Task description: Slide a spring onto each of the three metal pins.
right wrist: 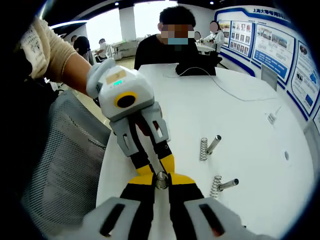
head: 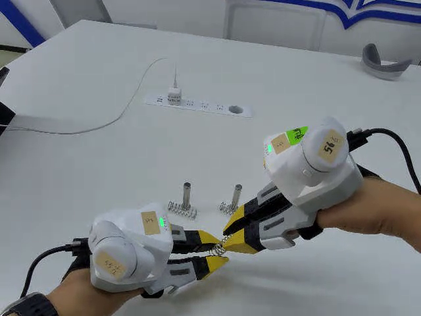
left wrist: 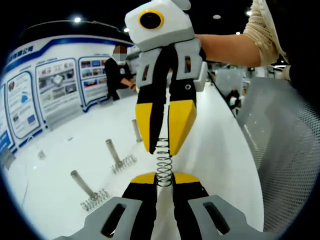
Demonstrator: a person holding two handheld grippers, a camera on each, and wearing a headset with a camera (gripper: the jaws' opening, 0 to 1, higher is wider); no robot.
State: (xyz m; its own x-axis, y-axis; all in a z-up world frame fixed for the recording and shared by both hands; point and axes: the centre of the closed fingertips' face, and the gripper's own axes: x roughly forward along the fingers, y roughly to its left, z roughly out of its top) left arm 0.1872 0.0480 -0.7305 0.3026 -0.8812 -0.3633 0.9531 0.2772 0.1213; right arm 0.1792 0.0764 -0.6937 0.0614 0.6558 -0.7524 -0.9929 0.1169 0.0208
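Left gripper (head: 220, 252) and right gripper (head: 227, 240) both clenched on one coiled wire spring (left wrist: 163, 162), tip-to-tip; cylindrical metal pins (head: 187, 194) just beyond.

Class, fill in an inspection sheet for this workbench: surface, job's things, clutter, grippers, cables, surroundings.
Surface: white table.
Job's things: three upright metal pins; two loose springs lie at pin feet; a third spring is held in the air.
Clutter: power strip with a white plug; grey curved object at the far edge.
Grippers: left gripper and right gripper each shut on one end of the third spring.
Cables: white cable runs left from the plug; black cable at each gripper.
Surroundings: mesh chair, display boards, a person across the table.
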